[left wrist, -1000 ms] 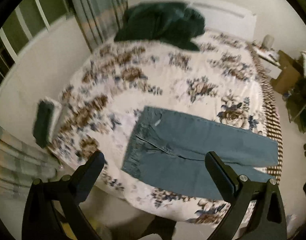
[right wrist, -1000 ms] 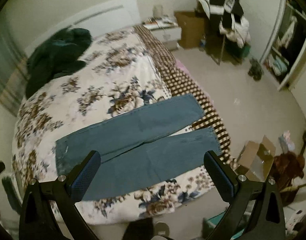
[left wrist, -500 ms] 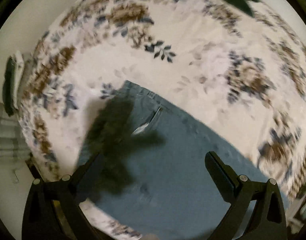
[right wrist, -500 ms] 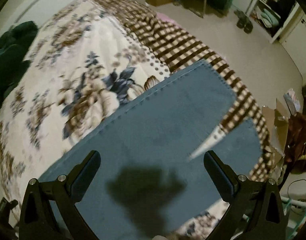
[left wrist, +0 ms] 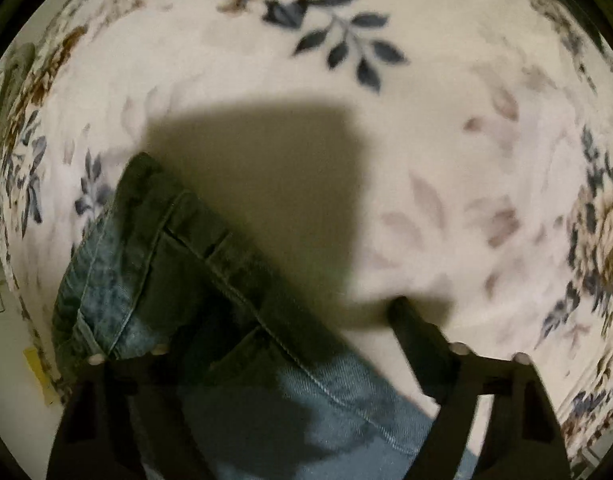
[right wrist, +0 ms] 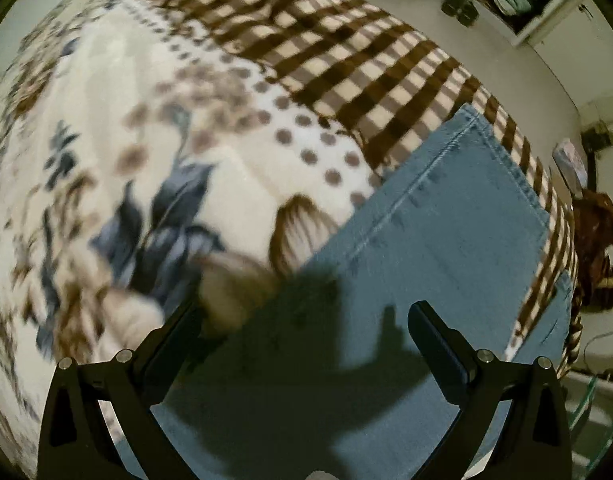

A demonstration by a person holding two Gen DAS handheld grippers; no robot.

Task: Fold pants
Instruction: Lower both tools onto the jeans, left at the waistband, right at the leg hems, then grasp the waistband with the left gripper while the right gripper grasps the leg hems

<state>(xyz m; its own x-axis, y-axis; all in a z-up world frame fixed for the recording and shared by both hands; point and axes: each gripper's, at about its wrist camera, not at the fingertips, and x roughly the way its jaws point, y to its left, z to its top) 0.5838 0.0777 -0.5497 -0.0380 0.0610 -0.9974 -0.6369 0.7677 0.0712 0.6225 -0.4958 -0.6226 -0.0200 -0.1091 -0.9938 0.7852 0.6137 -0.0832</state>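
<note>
Two tongs low over the pants, both spread wide and gripping nothing. Left tongs (left wrist: 290, 320) straddle the waistband (left wrist: 210, 248) edge near the far corner; right tongs (right wrist: 302, 312) straddle the far edge of a leg (right wrist: 446, 216) short of its hem. Looks like the opening grab: next, each must pinch its edge, then lift together. Pants (right wrist: 386, 280) are blue denim, flat on the floral bed (left wrist: 446, 120), legs side by side.
</note>
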